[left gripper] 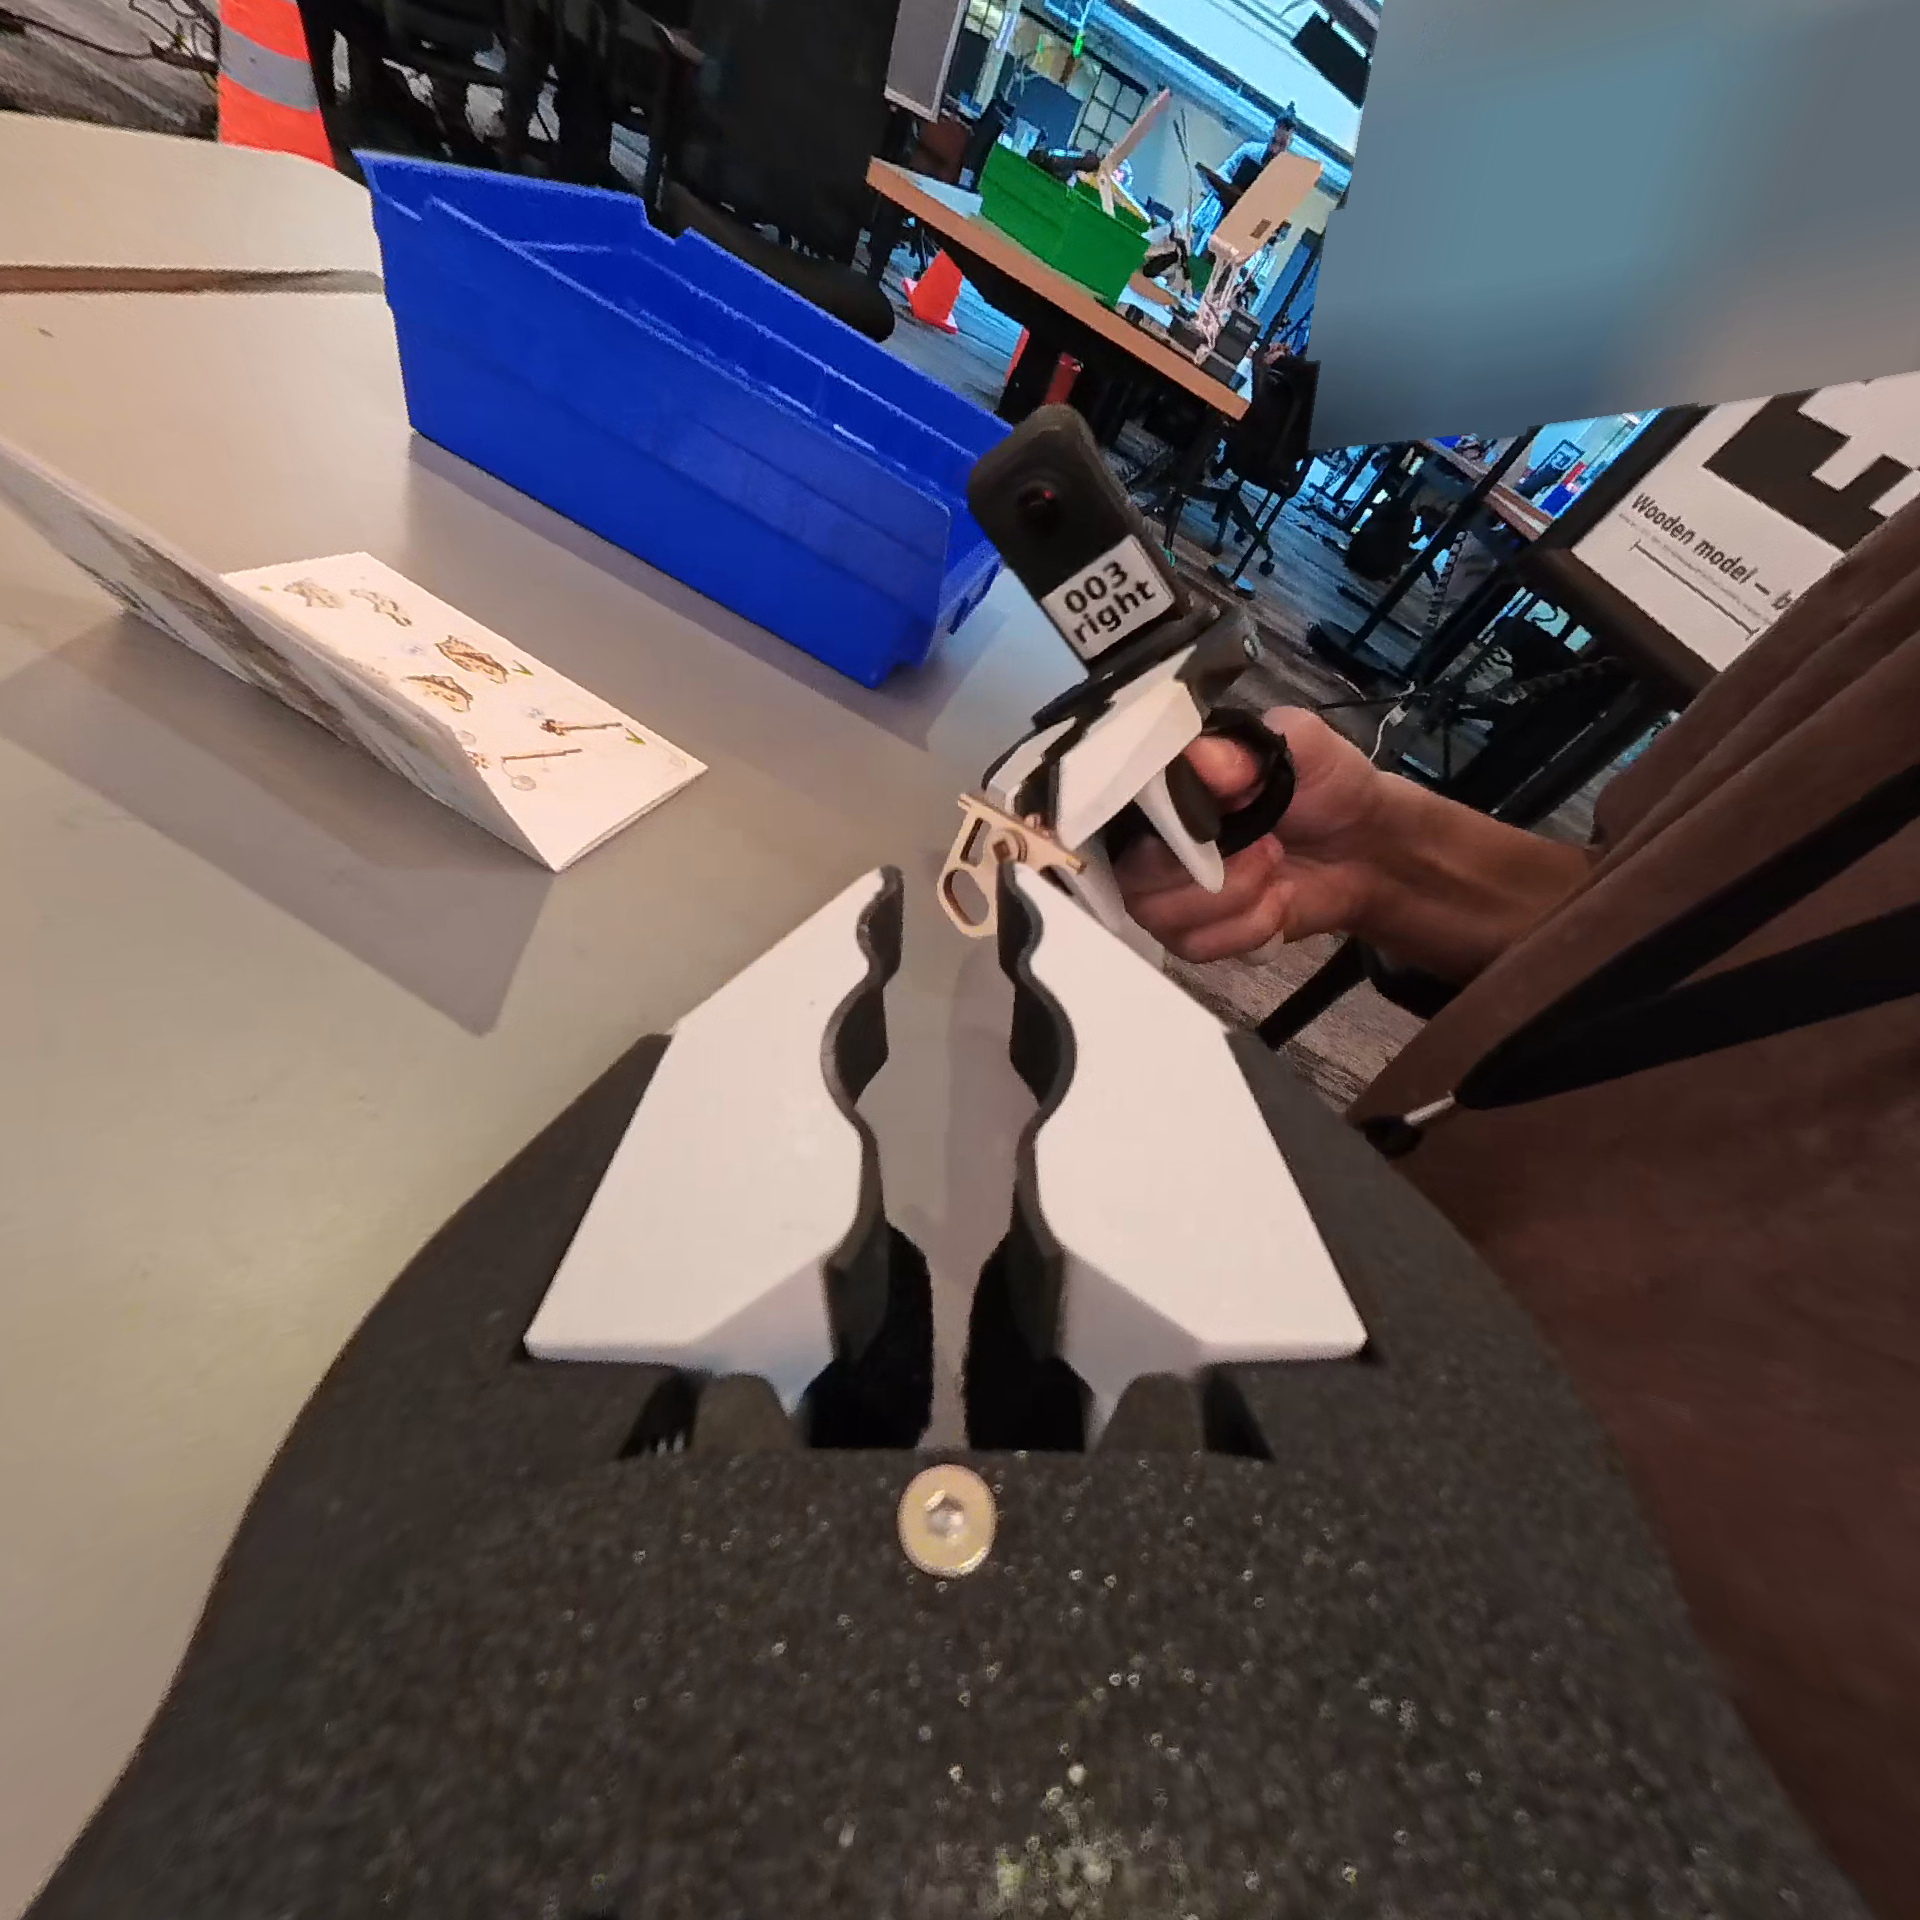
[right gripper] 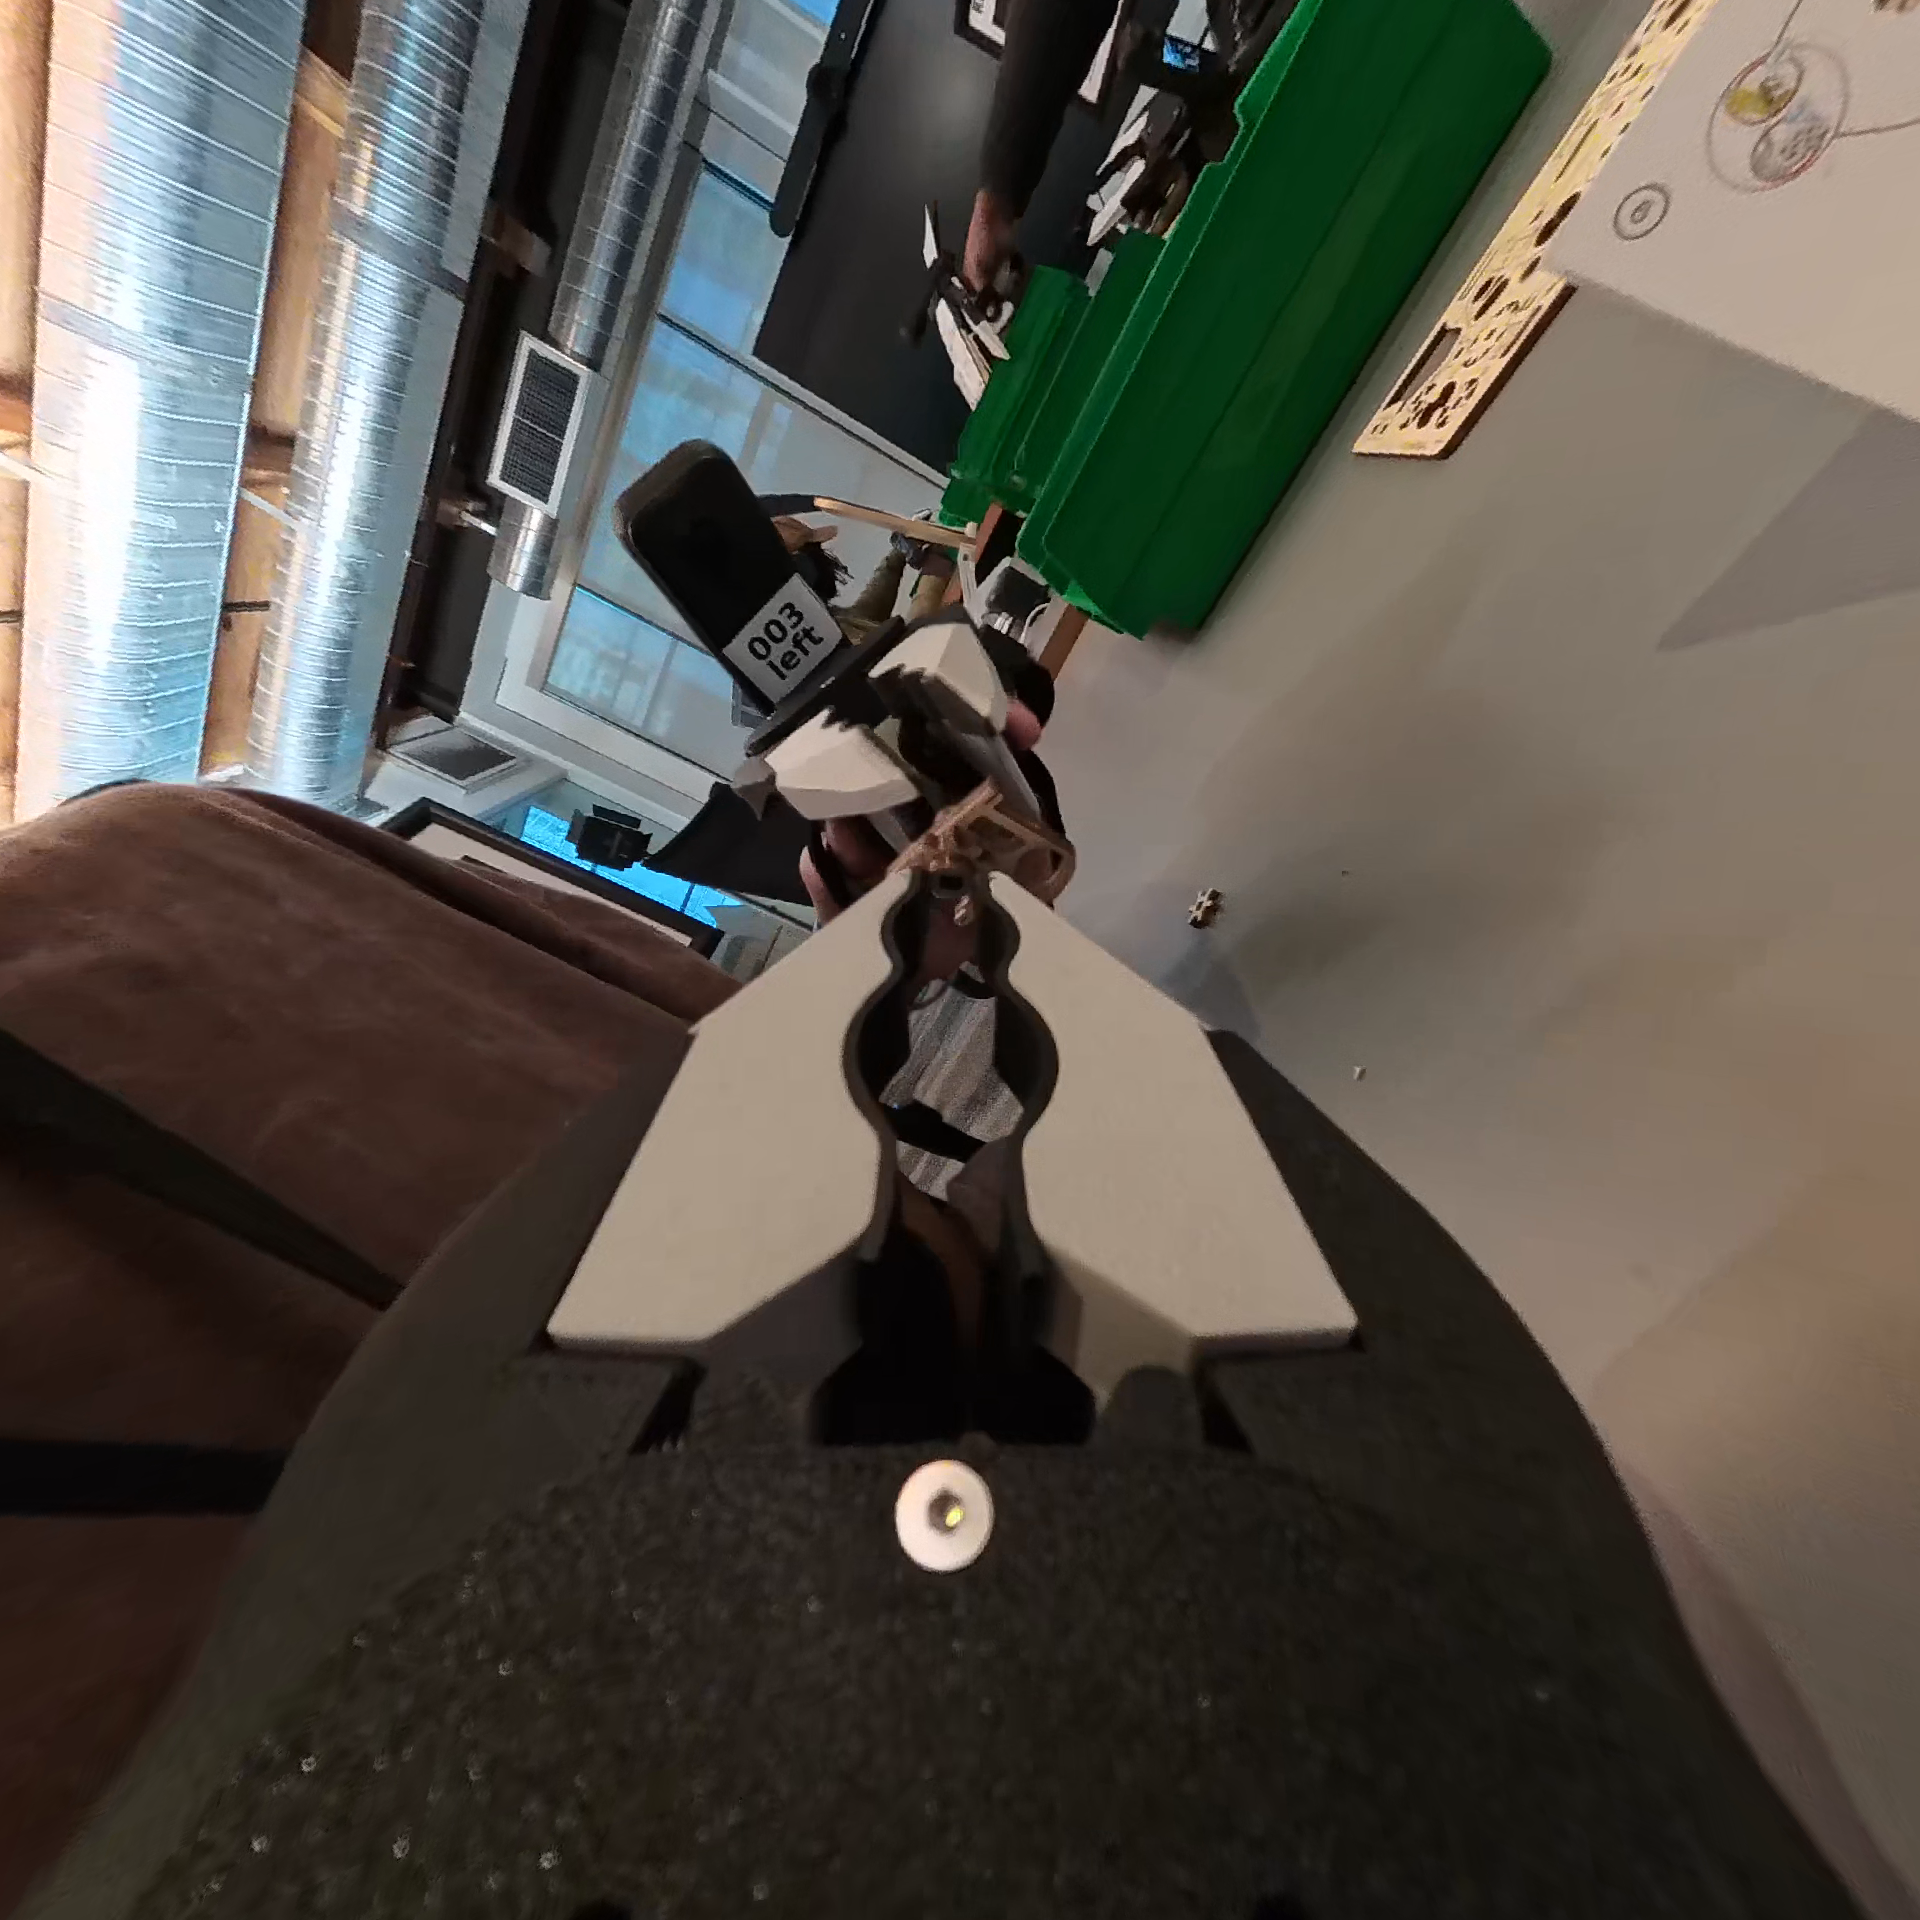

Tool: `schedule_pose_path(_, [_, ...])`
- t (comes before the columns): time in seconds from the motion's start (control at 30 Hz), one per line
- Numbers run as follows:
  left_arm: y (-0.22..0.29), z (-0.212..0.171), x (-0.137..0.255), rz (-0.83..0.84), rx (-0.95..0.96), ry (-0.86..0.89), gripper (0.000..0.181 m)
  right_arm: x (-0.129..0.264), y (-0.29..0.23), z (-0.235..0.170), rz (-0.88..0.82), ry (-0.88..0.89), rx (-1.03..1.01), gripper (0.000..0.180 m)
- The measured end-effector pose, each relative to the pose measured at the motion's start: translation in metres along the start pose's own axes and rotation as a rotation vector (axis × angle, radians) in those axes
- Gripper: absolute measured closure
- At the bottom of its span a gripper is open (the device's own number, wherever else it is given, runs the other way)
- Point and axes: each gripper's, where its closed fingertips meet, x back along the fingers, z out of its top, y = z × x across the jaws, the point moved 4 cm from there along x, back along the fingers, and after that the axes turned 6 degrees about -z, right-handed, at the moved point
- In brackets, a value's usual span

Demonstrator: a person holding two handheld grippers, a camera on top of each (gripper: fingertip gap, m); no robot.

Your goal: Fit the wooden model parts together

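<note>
Left gripper jaws parted, empty; right gripper clamps wooden model part above grey table.

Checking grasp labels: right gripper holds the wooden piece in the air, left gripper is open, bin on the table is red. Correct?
Almost. The bin is blue, not red; the left wrist view shows it. The rest stands: the right gripper holds the wooden piece in the air, and the left gripper is open.

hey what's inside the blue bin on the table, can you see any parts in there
In the left wrist view the blue bin shows only its outer side wall and stepped rim. Its inside is hidden by that wall, so whether it holds parts cannot be told. An instruction booklet lies beside it.
</note>
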Motion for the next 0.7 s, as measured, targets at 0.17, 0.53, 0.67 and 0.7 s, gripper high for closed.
schedule_pose_path(0.17, [0.000,0.003,-0.011,-0.045,0.025,0.004,0.165,0.002,0.002,-0.001,-0.004,-0.013,0.009,0.172])
schedule_pose_path(0.53, [0.002,-0.002,-0.022,-0.079,0.047,-0.016,0.167,0.002,0.000,-0.002,0.009,-0.011,0.015,0.172])
schedule_pose_path(0.67, [0.004,-0.003,-0.017,-0.073,0.035,-0.027,0.165,-0.001,-0.001,-0.003,0.014,-0.016,0.025,0.172])
schedule_pose_path(0.7, [0.005,-0.004,-0.016,-0.069,0.032,-0.027,0.165,-0.002,-0.002,-0.003,0.020,-0.019,0.024,0.172])
